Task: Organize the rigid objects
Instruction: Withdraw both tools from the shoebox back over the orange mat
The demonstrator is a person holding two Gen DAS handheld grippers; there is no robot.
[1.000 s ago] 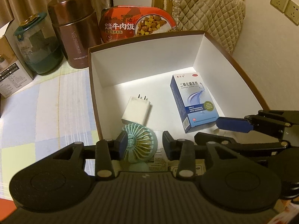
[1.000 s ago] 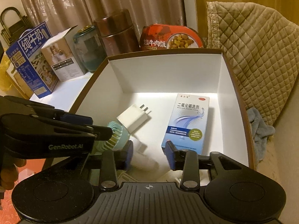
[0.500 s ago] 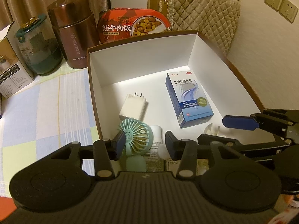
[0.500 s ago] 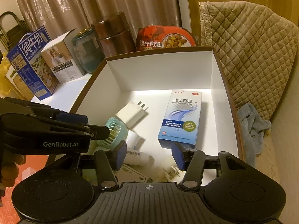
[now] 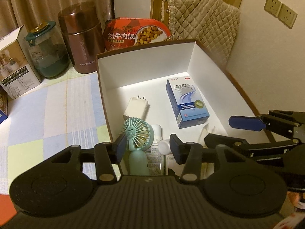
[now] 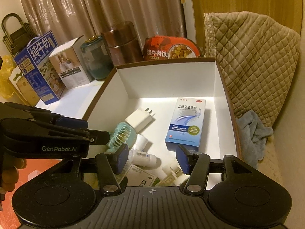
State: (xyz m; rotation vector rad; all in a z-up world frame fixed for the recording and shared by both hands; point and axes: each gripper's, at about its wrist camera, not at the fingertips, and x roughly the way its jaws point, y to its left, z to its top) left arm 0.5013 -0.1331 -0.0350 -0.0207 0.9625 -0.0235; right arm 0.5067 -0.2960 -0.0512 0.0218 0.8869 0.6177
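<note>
Both grippers, left (image 5: pixel 146 148) and right (image 6: pixel 151 159), above the near end of the white box (image 5: pixel 141 64), jaws just opening further, apart, nothing gripped. In the box: mint fan (image 5: pixel 138 133) beside white charger (image 5: pixel 136 107), blue carton (image 5: pixel 185 100) flat near the right wall, white bottle (image 6: pixel 143 157) and small clutter at the near end.

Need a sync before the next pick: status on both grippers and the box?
Left gripper and right gripper open, jaws just widened, nothing held. Fan, charger, blue carton in box. No obstruction.
</note>
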